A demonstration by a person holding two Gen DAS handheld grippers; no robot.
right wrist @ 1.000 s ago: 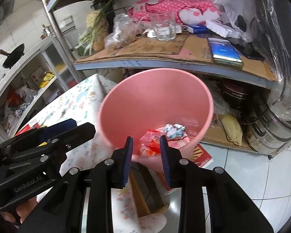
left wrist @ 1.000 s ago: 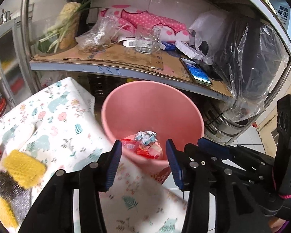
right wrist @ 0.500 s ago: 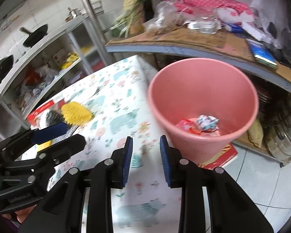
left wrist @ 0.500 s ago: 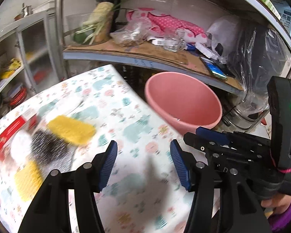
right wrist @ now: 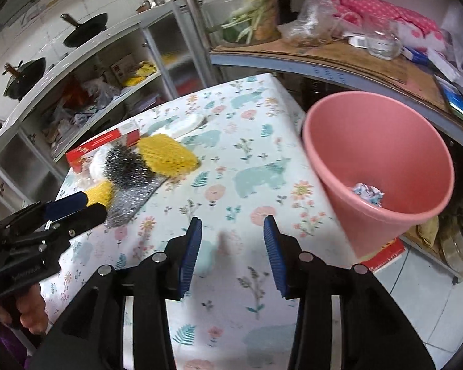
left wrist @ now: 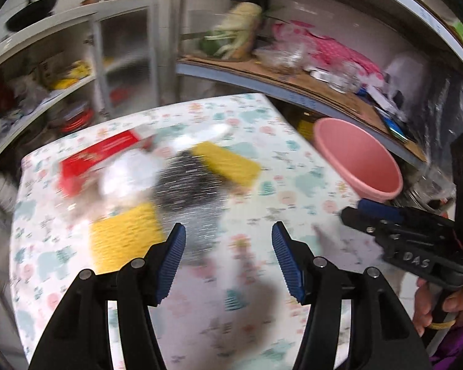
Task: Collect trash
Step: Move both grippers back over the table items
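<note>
While the pink bin (right wrist: 382, 166) filled both views a second ago, it now sits at the right of each frame, and the heap of scraps on the flowered table (right wrist: 250, 166) has come in from the left. That swing suggests one drop is finished and the next pick is starting. A crumpled wrapper (right wrist: 367, 192) lies in the bin's bottom. The left gripper (left wrist: 228, 260) hangs over the table with jaws spread and nothing between them, facing the blurred heap at centre left: a yellow sponge (left wrist: 228, 162), a dark scouring pad (left wrist: 188, 188), a red box (left wrist: 98, 157) and something white I cannot make out. The right gripper (right wrist: 231, 254) has just been opening; its jaws stand apart, empty, above bare cloth. The heap still waits, upper left in the right view.
</note>
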